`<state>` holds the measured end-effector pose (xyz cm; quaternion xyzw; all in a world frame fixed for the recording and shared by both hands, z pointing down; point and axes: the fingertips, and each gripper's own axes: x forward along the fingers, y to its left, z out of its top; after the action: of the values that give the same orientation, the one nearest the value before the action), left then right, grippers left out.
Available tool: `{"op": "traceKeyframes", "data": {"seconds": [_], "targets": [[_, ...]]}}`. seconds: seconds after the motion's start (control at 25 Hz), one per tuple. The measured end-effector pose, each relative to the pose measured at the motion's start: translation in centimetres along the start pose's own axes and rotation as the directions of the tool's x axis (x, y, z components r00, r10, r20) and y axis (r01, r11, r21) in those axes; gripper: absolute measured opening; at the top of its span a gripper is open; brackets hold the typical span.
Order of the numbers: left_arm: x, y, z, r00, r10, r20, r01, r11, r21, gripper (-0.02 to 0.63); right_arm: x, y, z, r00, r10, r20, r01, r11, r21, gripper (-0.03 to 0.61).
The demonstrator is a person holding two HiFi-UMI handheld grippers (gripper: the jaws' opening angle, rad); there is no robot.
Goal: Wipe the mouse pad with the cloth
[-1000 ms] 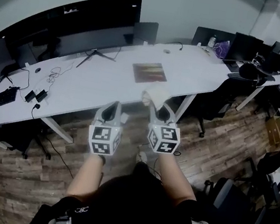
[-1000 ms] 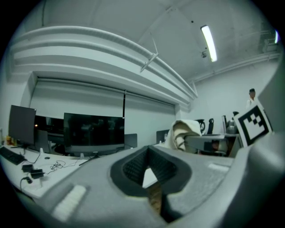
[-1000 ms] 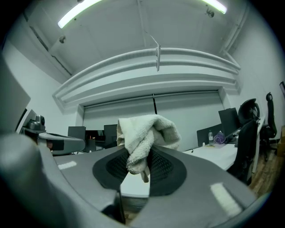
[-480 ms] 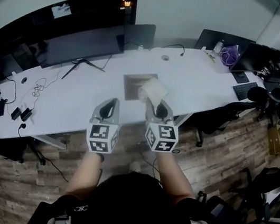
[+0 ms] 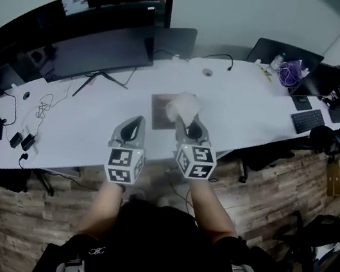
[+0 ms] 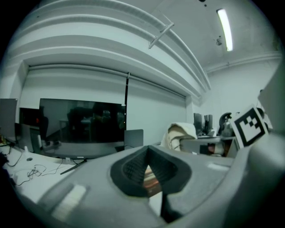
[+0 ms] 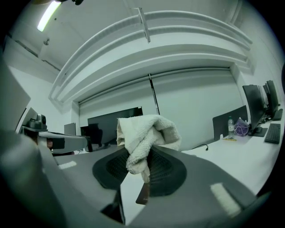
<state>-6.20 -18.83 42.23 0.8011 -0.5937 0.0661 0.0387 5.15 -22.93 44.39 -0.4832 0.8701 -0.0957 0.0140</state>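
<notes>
Since our right gripper (image 5: pixel 189 129) is clamped on the cloth (image 5: pixel 185 106), we list it nearer. Mouse pad (image 5: pixel 160 112): flat on the desk (image 5: pixel 247 106), just beyond those jaws and slightly left, the cloth above its right part. Left gripper (image 5: pixel 130 130): jaws together, empty.

I find bare desk (image 5: pixel 247 106) open from twelve to three o'clock of the mouse pad (image 5: pixel 160 112). The monitor (image 5: pixel 100 51) and its stand (image 5: pixel 105 77) block ten to eleven. Loose cables (image 5: pixel 44 105) clutter nine, well apart.
</notes>
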Motion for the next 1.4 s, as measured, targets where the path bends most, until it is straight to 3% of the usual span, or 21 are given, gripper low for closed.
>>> {"op": "traceKeyframes", "data": {"seconds": [0.4, 0.8, 1.04, 1.4], "targets": [[2.9, 3.1, -1.2, 0.999, -0.004, -0.044, 0.003, 1.0, -0.026, -0.002, 5.5, 0.4, -3.2, 0.994, 0.025, -0.11, -0.027, 0.999, -0.02, 0.089], [3.6, 6.4, -2.2, 0.996, 0.036, -0.087, -0.04, 0.998, -0.042, -0.002, 10.3, 0.3, -9.0, 0.964, 0.05, -0.263, -0.06, 0.998, -0.03, 0.089], [3.6, 8.0, -3.2, 0.991, 0.059, -0.117, -0.065, 0.997, -0.05, -0.002, 12.7, -0.7, -13.1, 0.931, 0.037, -0.363, -0.06, 0.997, -0.052, 0.089], [3.1, 9.8, -4.9, 0.983, 0.083, -0.162, -0.094, 0.994, -0.062, -0.002, 16.2, -2.2, -19.6, 0.859, 0.02, -0.512, -0.069, 0.995, -0.078, 0.089]]}}
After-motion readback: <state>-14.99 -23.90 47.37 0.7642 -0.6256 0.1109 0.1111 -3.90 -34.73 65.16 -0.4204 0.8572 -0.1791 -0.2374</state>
